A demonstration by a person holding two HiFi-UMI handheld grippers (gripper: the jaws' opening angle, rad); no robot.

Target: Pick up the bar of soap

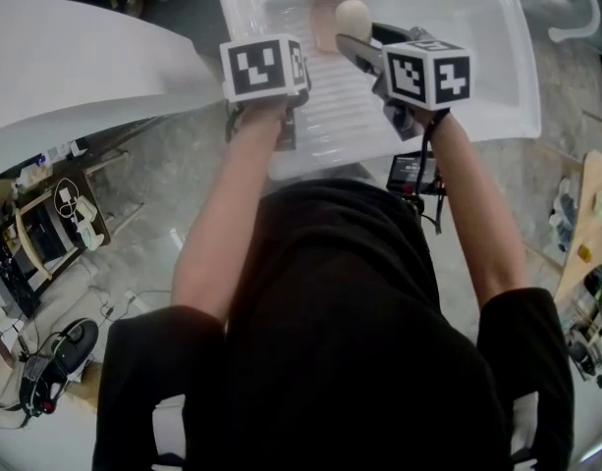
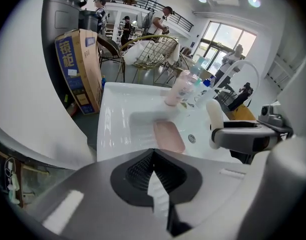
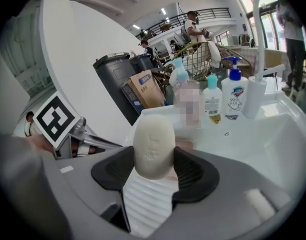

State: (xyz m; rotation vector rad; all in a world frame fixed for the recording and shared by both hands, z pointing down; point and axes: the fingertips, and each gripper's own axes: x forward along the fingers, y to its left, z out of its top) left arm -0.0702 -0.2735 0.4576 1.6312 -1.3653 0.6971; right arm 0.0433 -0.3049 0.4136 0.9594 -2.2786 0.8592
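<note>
A cream oval bar of soap point(image 3: 153, 144) stands upright between the pads of my right gripper point(image 3: 153, 159), which is shut on it. In the head view the soap point(image 1: 354, 18) hangs above the white sink point(image 1: 477, 57), just right of an empty pink soap dish point(image 1: 323, 23). The left gripper view shows the same soap point(image 2: 214, 119) held over the basin beside the dish point(image 2: 168, 135). My left gripper point(image 2: 153, 151) hovers over the ribbed drainboard point(image 1: 330, 106), fingertips touching and nothing between them.
Hand-wash bottles point(image 3: 212, 99) point(image 3: 234, 96) and a white faucet point(image 3: 255, 94) line the sink's far edge, with a pink bottle point(image 2: 178, 89) nearby. A curved white wall point(image 1: 75, 57) lies at the left. A cardboard box point(image 2: 78, 69) stands beyond the sink.
</note>
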